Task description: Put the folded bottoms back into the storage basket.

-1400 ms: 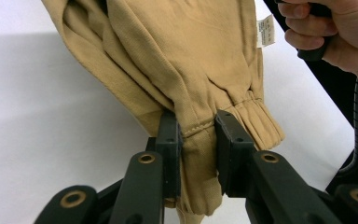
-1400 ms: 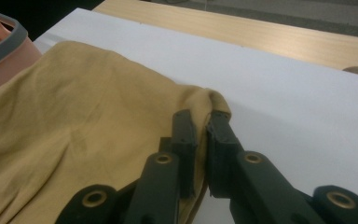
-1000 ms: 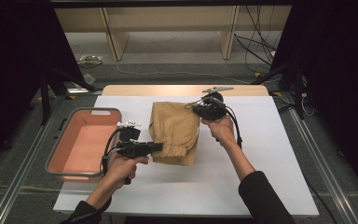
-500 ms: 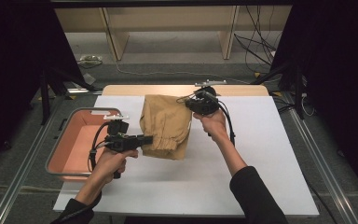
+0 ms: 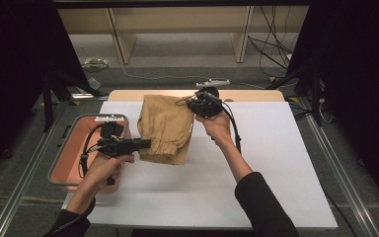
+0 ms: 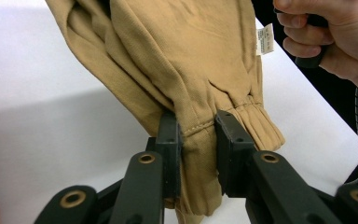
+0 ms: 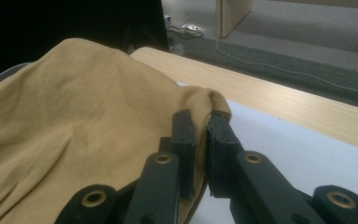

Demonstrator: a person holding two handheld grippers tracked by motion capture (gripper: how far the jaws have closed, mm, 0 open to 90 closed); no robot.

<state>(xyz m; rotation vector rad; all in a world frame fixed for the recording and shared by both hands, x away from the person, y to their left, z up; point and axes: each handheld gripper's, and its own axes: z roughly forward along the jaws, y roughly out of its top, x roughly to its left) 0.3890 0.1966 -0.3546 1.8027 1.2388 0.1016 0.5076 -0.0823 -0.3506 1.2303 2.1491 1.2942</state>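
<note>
A folded tan garment (image 5: 165,129) with elastic cuffs hangs lifted between both grippers over the white table sheet (image 5: 256,187). My left gripper (image 5: 145,143) is shut on its near left edge; the left gripper view shows the hem (image 6: 196,130) pinched between the two black pads (image 6: 170,135). At the garment's far right corner my right gripper (image 5: 192,105) is shut on the cloth, and in the right gripper view a fold of fabric (image 7: 200,100) sits squeezed between the jaws. A small white label (image 6: 265,39) shows on the cloth.
An orange tray (image 5: 74,129) with grey rim sits at the table's left edge, under my left hand. A bare wooden strip (image 5: 256,94) runs along the table's far edge. Cables and furniture legs lie on the floor beyond.
Both grippers have carried the garment leftward and a little upward, toward the tray. The cloth now hangs closer to the tray's right rim.
</note>
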